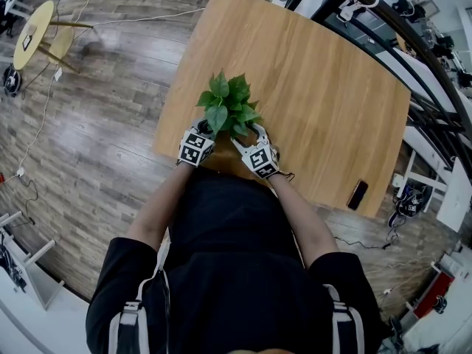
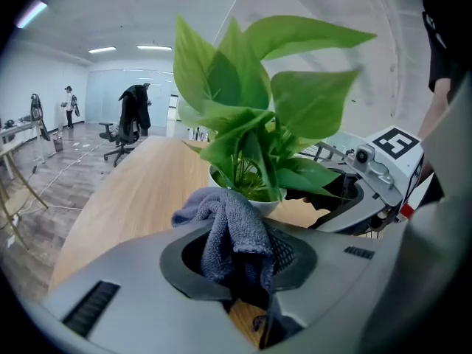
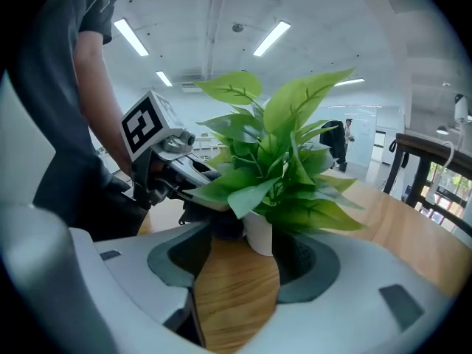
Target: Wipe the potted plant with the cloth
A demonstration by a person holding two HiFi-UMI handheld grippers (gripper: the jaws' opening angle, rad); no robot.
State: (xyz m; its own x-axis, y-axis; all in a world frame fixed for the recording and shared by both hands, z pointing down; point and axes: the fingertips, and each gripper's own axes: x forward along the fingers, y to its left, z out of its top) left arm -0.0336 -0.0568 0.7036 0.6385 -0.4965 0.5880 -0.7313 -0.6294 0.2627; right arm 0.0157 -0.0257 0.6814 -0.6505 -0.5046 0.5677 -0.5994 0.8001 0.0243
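A small potted plant (image 1: 227, 103) with broad green leaves stands in a white pot (image 3: 258, 234) near the front edge of the wooden table (image 1: 317, 87). My left gripper (image 1: 206, 130) is at the plant's left side, shut on a bunched grey-blue cloth (image 2: 230, 231); the cloth sits just short of the pot (image 2: 267, 206). My right gripper (image 1: 248, 133) is at the plant's right side. Its jaws stand open, with the pot just ahead of them, close to the right finger (image 3: 313, 260). The leaves hide the pot in the head view.
A black phone (image 1: 358, 194) lies near the table's front right edge. Dark railings (image 1: 413, 43) run past the table's far right side. A round yellow stool (image 1: 35, 32) stands on the wood floor at far left, with cables around it.
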